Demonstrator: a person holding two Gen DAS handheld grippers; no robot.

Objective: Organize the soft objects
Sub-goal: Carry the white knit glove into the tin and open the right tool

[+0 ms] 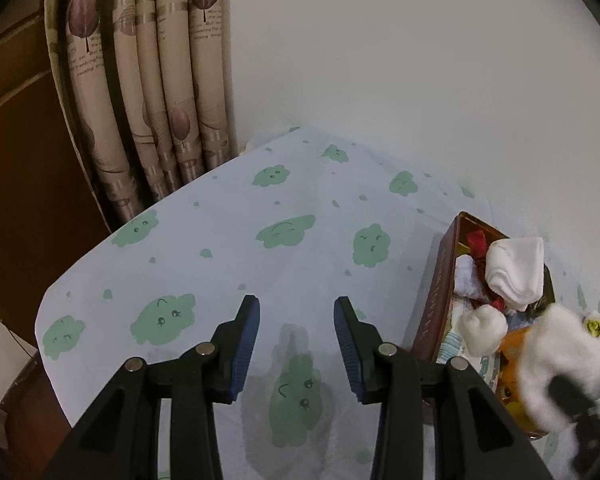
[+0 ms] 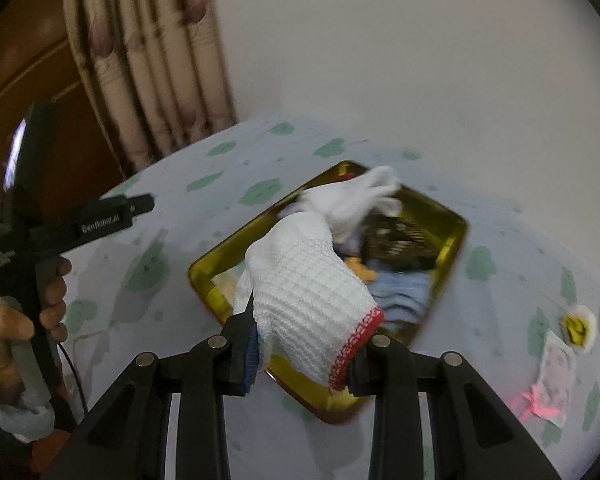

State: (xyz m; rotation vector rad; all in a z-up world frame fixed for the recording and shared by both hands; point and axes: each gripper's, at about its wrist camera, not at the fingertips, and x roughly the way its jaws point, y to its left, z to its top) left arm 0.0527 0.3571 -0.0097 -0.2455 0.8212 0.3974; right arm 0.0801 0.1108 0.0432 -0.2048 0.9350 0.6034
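My right gripper (image 2: 300, 344) is shut on a white knit glove (image 2: 304, 280) with a red cuff and holds it above the gold tin box (image 2: 456, 240). The box holds a white sock (image 2: 352, 200), blue cloth (image 2: 400, 292) and an orange toy (image 2: 364, 270). In the left wrist view the box (image 1: 436, 296) stands at the right, filled with a white sock (image 1: 516, 272), a cotton ball (image 1: 482, 326) and an orange toy (image 1: 514, 344); the held glove (image 1: 560, 364) hangs over it. My left gripper (image 1: 296, 340) is open and empty over the tablecloth, left of the box.
The table (image 1: 228, 264) wears a pale blue cloth with green blobs. A curtain (image 1: 152, 80) and white wall stand behind. A small yellow-and-white flower (image 2: 578, 324) and a paper tag with pink ribbon (image 2: 556, 376) lie right of the box.
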